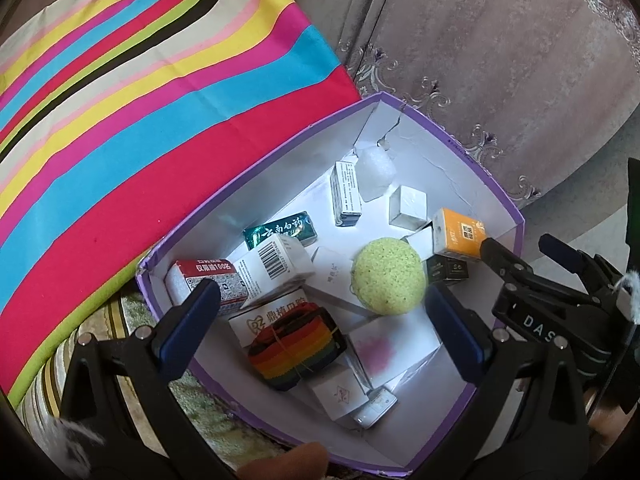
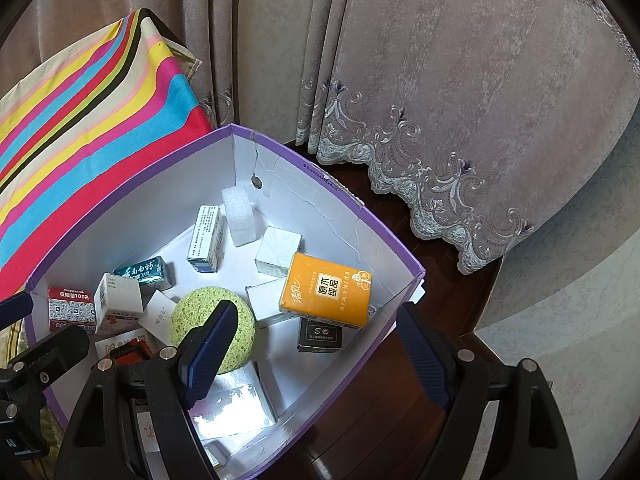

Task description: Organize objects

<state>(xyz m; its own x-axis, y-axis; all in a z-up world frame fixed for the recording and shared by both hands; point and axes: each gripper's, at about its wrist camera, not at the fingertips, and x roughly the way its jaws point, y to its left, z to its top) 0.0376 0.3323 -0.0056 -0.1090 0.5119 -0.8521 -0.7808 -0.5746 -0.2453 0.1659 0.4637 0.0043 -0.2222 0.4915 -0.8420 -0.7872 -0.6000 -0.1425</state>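
Note:
A purple box with white inner walls holds several small items. Among them are a green sponge ball, an orange tissue pack, a teal carton, a red QR-code carton, a barcode carton and a rainbow strap. My left gripper hangs open above the strap and nearby cartons, with nothing between its pads. My right gripper is open astride the box's near right wall. Its left finger is inside the box, in front of the sponge ball.
A striped multicoloured cushion lies against the box's left side. Embroidered mauve curtains hang behind. The box rests on a dark wooden surface. A white foam block and a silvery cube box sit at the box's far end.

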